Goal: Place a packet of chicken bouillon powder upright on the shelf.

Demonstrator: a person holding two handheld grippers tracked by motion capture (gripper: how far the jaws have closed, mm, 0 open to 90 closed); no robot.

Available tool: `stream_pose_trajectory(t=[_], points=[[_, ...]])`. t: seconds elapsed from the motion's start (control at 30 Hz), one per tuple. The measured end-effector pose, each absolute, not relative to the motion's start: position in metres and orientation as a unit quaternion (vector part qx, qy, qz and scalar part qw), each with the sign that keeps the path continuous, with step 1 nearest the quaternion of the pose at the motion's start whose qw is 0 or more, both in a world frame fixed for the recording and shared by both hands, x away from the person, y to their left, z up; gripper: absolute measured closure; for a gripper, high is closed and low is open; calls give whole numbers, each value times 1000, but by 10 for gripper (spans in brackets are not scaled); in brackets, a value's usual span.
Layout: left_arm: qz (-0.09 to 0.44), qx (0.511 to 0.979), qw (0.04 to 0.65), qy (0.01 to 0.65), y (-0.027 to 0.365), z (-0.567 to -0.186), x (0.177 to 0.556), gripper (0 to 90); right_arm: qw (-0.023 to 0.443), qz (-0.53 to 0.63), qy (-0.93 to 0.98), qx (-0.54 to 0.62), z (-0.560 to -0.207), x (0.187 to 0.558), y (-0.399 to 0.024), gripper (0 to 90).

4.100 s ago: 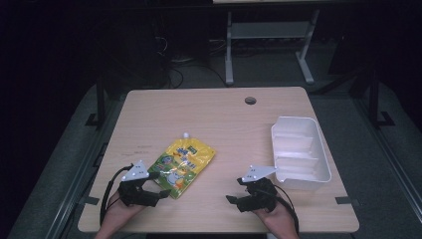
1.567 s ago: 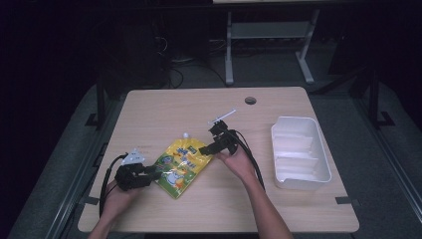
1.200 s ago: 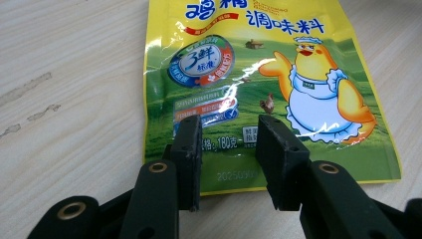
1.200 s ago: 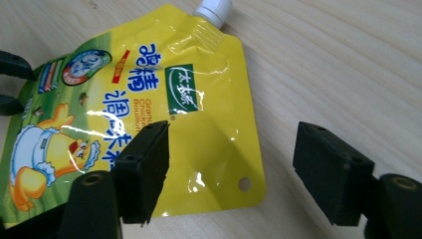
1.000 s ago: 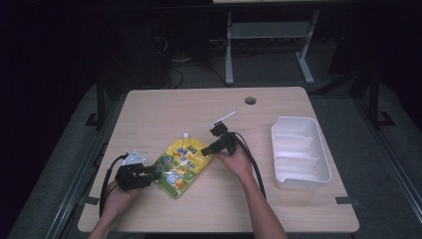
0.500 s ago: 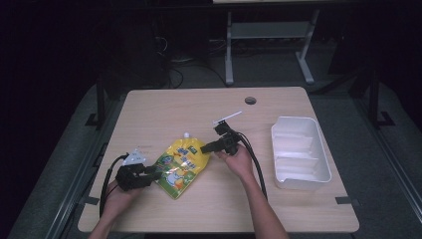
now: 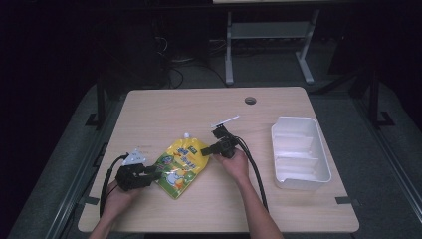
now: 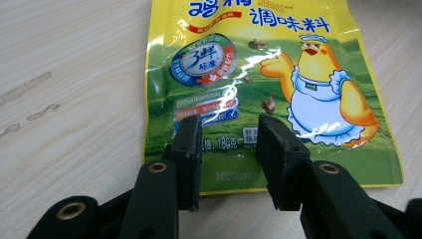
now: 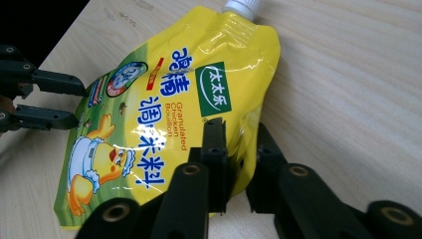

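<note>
pouch (image 7: 181, 167): flat on table (image 7: 174, 107), between both grippers | right gripper (image 9: 239, 149): jaws just closing, clamped on pouch side edge to lift it | left gripper (image 8: 229, 149): jaws apart over bottom edge, steadying.

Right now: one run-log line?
yellow spouted seasoning pouch: flat on wooden table | right gripper: jaws closing, edge pinched | left gripper: open over bottom edge

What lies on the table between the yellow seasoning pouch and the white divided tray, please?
In the high view, the right gripper, the hand holding it and its cable lie between the seasoning pouch and the white tray; otherwise the table is bare wood.
</note>
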State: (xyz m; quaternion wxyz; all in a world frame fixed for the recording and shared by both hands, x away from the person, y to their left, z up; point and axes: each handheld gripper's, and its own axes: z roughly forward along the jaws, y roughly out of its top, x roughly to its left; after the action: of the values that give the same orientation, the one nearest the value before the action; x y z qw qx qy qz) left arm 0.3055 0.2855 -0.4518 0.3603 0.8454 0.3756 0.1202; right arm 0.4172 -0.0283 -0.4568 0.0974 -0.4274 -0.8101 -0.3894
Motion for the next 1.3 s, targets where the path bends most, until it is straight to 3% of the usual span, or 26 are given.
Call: stream_pose_trajectory(t=[0.3,0.8,1.07,1.3], points=[[117,836,384,375,290,-443,304,556,87,-417,-811,-402,-438,410,-33,879],[85,792,470,379,313,-426,302,218,40,-476,-832,-281,-364,368,-32,888],[75,793,490,354,312,-423,300,186,29,-477,-851,-218,-345,348,-23,887],[42,793,512,327,310,-423,300,209,32,-467,-870,-152,-330,333,-12,887]])
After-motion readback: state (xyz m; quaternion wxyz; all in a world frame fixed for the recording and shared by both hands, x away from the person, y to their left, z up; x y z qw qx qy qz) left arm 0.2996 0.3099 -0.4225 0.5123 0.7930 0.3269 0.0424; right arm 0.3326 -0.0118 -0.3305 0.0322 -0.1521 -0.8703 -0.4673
